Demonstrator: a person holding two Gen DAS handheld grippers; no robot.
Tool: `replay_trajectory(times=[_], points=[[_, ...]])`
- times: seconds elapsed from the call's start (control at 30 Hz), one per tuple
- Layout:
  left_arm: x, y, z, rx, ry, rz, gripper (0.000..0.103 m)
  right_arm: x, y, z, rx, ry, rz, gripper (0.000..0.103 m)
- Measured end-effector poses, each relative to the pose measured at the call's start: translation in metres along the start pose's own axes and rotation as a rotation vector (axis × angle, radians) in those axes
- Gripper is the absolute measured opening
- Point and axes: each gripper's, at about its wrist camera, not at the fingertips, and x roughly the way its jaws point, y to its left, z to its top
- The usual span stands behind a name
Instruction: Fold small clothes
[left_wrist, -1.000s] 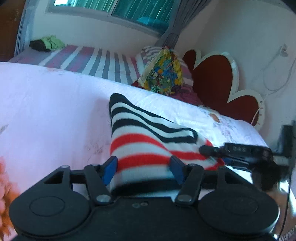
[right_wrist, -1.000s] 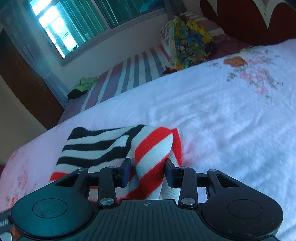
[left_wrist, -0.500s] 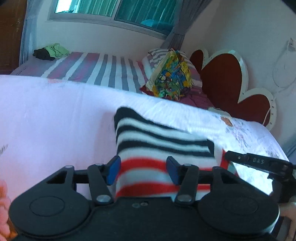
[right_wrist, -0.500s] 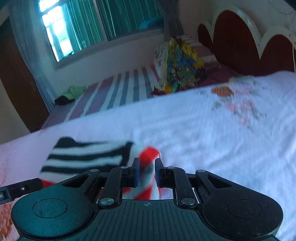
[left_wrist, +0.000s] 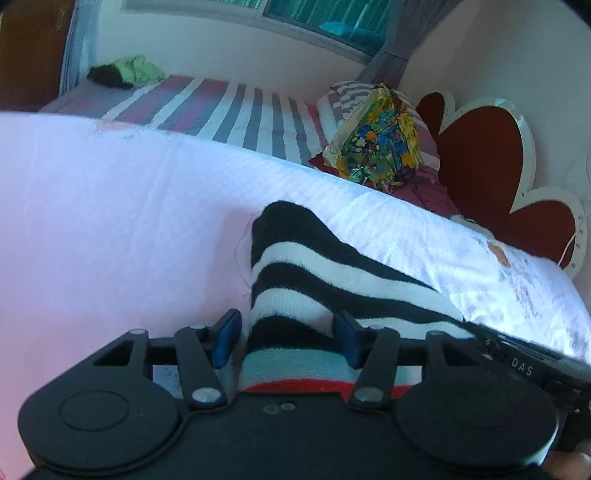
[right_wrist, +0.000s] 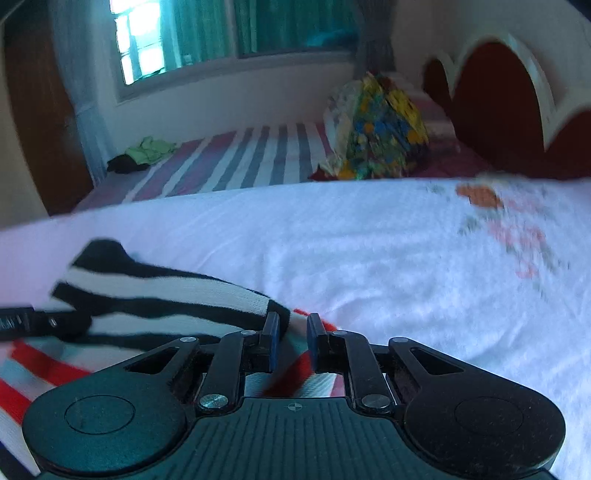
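Left wrist view: the garment (left_wrist: 332, 273) is seen mid-bed (left_wrist: 110, 229), long axis running away from both grippers; its near edge is straddled, unpressed, by the left gripper (left_wrist: 284, 338); its red corner is pinched by the right gripper (right_wrist: 292, 341), jaws just closed.

The black, white and red striped knitted garment (left_wrist: 317, 280) lies on the white quilted bed (left_wrist: 110, 229), running forward from between the left gripper (left_wrist: 286, 338) fingers. In the right wrist view it stretches left from the right gripper (right_wrist: 291, 341), whose fingers pinch a fold. Beyond the bed sits a second bed with a striped sheet (right_wrist: 255, 155); on it, ahead and right, a multicoloured patterned pillow (right_wrist: 376, 129), far left a green and black cloth heap (right_wrist: 142, 157)
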Motion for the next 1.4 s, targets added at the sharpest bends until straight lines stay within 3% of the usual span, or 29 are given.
replay_trajectory(times=[0.17,0.3,0.5,0.63,0.67,0.73,0.77,0.87,0.97,1.17,1.4], points=[[-0.011,-0.008,0.003,0.027,-0.012,0.037,0.056,-0.002,0.007,0.001,-0.042,0.007,-0.012,0.014],[-0.042,-0.008,-0.003,0.028,-0.042,-0.001,0.053,-0.034,-0.002,0.014,0.033,0.011,0.082,0.014],[-0.073,-0.018,-0.027,0.104,-0.014,-0.039,0.056,-0.073,0.024,0.003,-0.006,0.021,0.167,0.014],[-0.068,-0.023,-0.039,0.149,-0.022,-0.021,0.061,-0.062,0.032,-0.018,-0.05,0.041,0.115,0.016],[-0.065,-0.02,-0.038,0.128,-0.016,-0.028,0.062,-0.059,0.031,-0.02,-0.048,0.039,0.106,0.021],[-0.057,-0.013,-0.038,0.104,-0.002,-0.039,0.064,-0.05,0.027,-0.024,-0.06,0.031,0.075,0.04],[-0.055,-0.011,-0.037,0.089,0.004,-0.04,0.065,-0.048,0.024,-0.024,-0.03,0.036,0.069,0.042],[-0.059,-0.015,-0.035,0.099,0.004,-0.03,0.064,-0.053,0.022,-0.015,0.022,0.076,0.063,0.042],[-0.076,-0.015,-0.035,0.088,-0.007,-0.053,0.061,-0.085,0.026,-0.011,0.018,0.046,0.062,0.042],[-0.106,-0.013,-0.052,0.151,-0.004,-0.114,0.061,-0.134,0.04,-0.032,0.018,0.037,0.09,0.042],[-0.1,-0.03,-0.067,0.285,-0.014,-0.067,0.068,-0.122,0.04,-0.065,0.081,0.106,0.048,0.043]])
